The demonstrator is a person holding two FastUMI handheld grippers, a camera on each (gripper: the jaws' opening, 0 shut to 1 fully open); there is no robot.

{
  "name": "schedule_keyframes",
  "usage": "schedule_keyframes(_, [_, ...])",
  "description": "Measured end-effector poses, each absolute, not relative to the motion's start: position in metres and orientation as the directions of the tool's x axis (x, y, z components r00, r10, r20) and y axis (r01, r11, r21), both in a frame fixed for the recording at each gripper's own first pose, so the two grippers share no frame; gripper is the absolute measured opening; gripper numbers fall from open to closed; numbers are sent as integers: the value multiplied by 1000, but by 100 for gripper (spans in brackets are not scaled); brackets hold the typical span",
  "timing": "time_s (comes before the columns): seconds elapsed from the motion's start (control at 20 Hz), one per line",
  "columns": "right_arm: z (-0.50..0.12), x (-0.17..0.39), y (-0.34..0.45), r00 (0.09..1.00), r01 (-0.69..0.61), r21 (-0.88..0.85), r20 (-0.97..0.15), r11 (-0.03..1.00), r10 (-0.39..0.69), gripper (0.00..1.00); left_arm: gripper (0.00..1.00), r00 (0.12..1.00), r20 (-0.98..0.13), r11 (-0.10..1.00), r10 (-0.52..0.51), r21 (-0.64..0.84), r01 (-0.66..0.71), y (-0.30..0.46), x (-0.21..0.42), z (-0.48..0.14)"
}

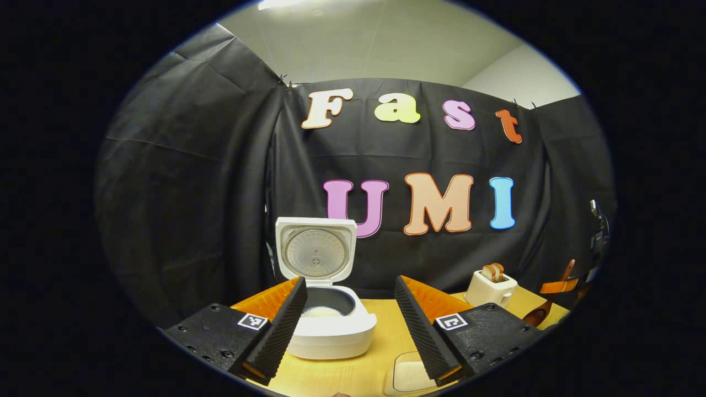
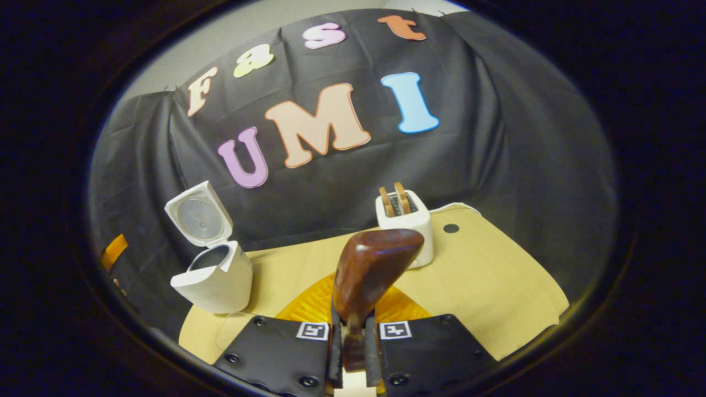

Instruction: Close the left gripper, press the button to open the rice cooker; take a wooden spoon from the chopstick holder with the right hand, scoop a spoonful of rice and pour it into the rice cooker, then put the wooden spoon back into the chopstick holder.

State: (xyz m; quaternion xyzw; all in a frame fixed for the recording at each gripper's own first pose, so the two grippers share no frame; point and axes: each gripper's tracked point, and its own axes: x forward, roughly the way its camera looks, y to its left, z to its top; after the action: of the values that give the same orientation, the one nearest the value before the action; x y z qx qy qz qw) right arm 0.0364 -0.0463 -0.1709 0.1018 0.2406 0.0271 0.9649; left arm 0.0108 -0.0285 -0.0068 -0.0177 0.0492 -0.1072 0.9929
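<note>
The white rice cooker stands on the wooden table with its lid raised upright, and pale rice shows in the dark pot. My left gripper is open, its two ribbed fingers well apart and the cooker just beyond the left one. In the right gripper view, my right gripper is shut on the handle of the dark wooden spoon, whose bowl points forward above the table. The cooker sits to its left. The spoon's bowl also shows at the far right of the left gripper view.
A white toaster holding two slices stands at the back of the table. A pale rounded dish lies at the near edge, partly behind my left gripper's right finger. Black cloth walls the booth.
</note>
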Motion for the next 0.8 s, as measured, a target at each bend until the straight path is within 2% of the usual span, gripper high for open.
schedule_keyframes(0.25, [-165, 37, 21, 875, -121, 191, -442, 974, 195, 18, 94, 980, -93, 984, -175, -42, 172, 6, 6, -5])
schedule_keyframes(0.45, [-186, 33, 68, 850, -183, 180, -464, 967, 247, 18, 92, 985, -94, 990, -141, -25, 139, 35, 0, -6])
schedule_keyframes(0.75, [-238, 19, 114, 819, -239, 88, -517, 967, 249, 19, 94, 985, -127, 993, -115, -8, 115, 67, -8, -15])
schedule_keyframes(0.8, [-245, 19, 117, 823, -237, 63, -517, 970, 235, 17, 94, 984, -133, 993, -115, -12, 114, 71, -9, -17])
